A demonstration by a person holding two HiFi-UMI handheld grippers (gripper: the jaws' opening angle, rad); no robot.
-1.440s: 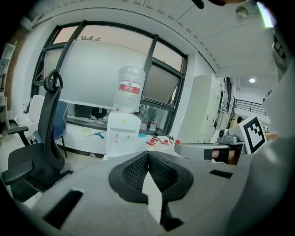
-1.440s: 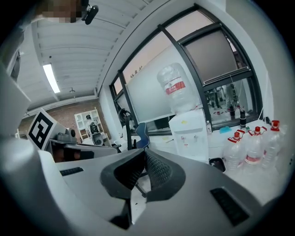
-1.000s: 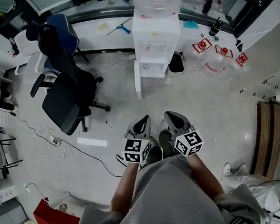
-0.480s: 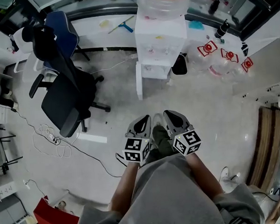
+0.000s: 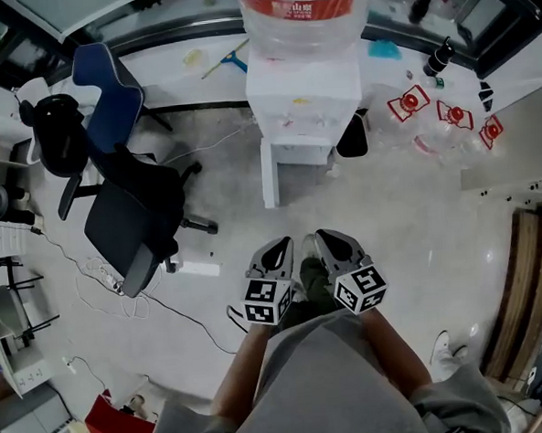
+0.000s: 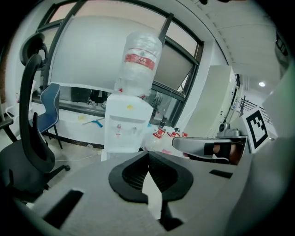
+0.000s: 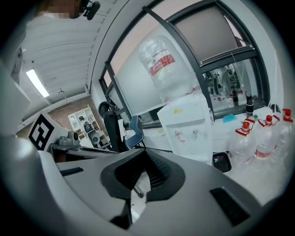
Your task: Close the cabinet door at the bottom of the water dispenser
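Since a second ago the water dispenser (image 5: 305,99) fills more of the head view and sits nearer, and both grippers have dropped a bit in frame. The cabinet door (image 5: 268,172) at its base is still open. It swings out from the lower left front toward the person and is seen edge-on. It's well apart from both grippers.

The bottle (image 5: 299,8) on top has a red label with white print, too small to read. A black bin (image 5: 351,137) is just beside the dispenser's right foot. Clear jugs with red caps (image 5: 448,118) are further right.

The left gripper (image 5: 275,252) is clenched, jaws together on nothing. The right gripper (image 5: 335,244) is the same, pads meeting and empty. They're side by side at waist level and pointed at the dispenser. The cubes carry black-and-white square markers, no text.

A black office chair (image 5: 129,210) is at left with a blue chair (image 5: 107,84) behind it. A power strip (image 5: 196,269) and cable lie on the floor near it.
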